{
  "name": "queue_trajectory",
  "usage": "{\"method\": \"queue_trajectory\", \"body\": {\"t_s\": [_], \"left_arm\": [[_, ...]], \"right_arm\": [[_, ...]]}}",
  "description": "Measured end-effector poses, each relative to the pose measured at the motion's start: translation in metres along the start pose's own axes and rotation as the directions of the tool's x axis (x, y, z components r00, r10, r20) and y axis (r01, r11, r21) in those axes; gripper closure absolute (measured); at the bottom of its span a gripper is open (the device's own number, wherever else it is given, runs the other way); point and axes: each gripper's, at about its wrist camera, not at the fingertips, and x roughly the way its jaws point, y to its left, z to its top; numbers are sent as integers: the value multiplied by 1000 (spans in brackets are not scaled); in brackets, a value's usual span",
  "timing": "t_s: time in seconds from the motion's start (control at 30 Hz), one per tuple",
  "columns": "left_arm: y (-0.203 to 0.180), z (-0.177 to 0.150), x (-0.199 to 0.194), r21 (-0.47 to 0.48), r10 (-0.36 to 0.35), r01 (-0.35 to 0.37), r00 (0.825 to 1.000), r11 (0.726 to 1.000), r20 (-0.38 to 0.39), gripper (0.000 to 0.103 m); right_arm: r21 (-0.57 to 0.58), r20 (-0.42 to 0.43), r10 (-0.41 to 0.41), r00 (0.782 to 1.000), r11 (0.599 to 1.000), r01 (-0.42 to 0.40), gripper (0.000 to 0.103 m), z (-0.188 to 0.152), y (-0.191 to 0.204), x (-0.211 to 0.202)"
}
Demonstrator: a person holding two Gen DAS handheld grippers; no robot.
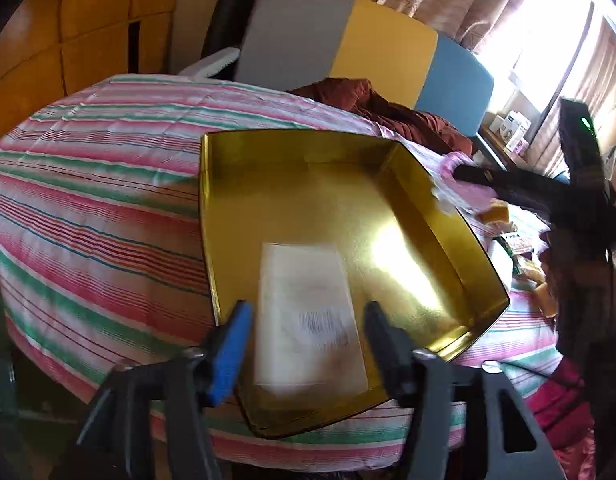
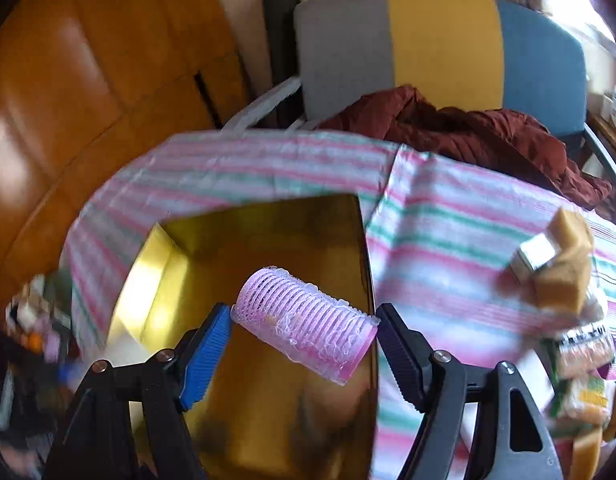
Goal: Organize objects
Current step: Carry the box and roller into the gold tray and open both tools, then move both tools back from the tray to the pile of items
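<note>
The left claw (image 1: 308, 344) stands open over the near end of a gold tray (image 1: 244, 240), with a blurred white packet (image 1: 308, 316) between its 2 fingers, whether touching I cannot tell. The tray rests on a bench under a striped cloth (image 1: 92, 184). The right claw (image 2: 304, 332) pinches a pink hair roller (image 2: 304, 320) by its 2 ends above the tray. A tan sponge (image 2: 568, 260) lies far right.
</note>
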Motion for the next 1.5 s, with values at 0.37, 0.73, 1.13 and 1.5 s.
{"method": "queue_trajectory", "body": {"t_s": [0.37, 0.73, 1.13, 1.5], "left_arm": [[-10, 4, -18, 40, 129, -135, 983, 990, 131, 7], [-14, 3, -30, 30, 246, -257, 949, 966, 195, 2], [-20, -2, -31, 32, 269, -281, 943, 959, 195, 2], [-33, -3, -35, 70, 282, -302, 937, 951, 207, 2]], "right_arm": [[10, -13, -44, 999, 999, 45, 10, -31, 4, -5], [-34, 50, -111, 993, 993, 113, 9, -66, 26, -24], [-54, 126, -182, 975, 980, 190, 0, -79, 32, -49], [-45, 160, -227, 961, 970, 237, 0, -89, 16, -68]]}}
